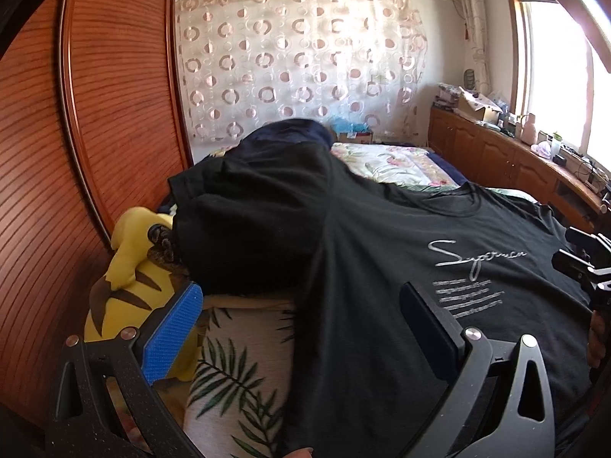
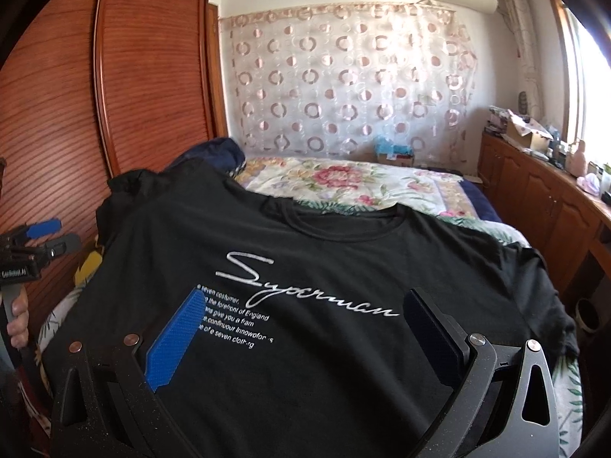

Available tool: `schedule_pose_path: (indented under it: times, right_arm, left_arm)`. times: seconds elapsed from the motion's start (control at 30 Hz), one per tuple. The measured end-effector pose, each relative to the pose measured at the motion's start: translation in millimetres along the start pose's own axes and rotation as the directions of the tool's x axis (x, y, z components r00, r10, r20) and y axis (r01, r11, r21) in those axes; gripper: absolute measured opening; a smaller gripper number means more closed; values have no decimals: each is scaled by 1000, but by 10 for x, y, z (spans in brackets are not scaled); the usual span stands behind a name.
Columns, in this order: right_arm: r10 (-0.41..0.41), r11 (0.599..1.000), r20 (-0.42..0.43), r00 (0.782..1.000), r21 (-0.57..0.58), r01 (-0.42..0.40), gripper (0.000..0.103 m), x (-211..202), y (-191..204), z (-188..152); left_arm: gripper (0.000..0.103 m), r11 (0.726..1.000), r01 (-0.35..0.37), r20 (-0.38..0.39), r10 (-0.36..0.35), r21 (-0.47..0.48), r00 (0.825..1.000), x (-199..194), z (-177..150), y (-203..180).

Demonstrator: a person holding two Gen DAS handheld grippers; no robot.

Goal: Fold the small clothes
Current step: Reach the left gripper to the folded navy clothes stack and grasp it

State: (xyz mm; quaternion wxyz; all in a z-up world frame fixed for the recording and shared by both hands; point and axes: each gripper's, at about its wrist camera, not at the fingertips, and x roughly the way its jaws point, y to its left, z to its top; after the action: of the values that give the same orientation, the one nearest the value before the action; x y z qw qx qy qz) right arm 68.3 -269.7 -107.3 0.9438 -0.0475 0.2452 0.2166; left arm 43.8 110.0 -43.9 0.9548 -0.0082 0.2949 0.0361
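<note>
Black T-shirt [image 2: 343, 267] lies flat, print up, on bed [image 2: 343, 179]. Both tools spread, holding nothing: left tool [image 1: 301, 328], right tool [image 2: 301, 328]. I judge folding not begun; next, pinch sleeve edges.

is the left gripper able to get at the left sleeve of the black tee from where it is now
Probably yes. The left gripper is open above the black tee, and the sleeve lies just ahead with nothing over it. The yellow plush toy beside it is the only crowding.
</note>
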Motion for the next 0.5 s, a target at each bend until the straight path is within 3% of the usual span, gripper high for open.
schedule_pose_path:
  times: [0.2, 0.5]
  right_arm:
    - [24, 999, -31, 999, -31, -25, 103, 66, -52, 88]
    - [39, 996, -44, 998, -84, -42, 103, 92, -24, 135]
  left_arm:
    - [101, 1000, 5, 5, -5, -12, 1000, 108, 77, 227]
    - [72, 997, 48, 4, -48, -67, 999, 319, 565, 779]
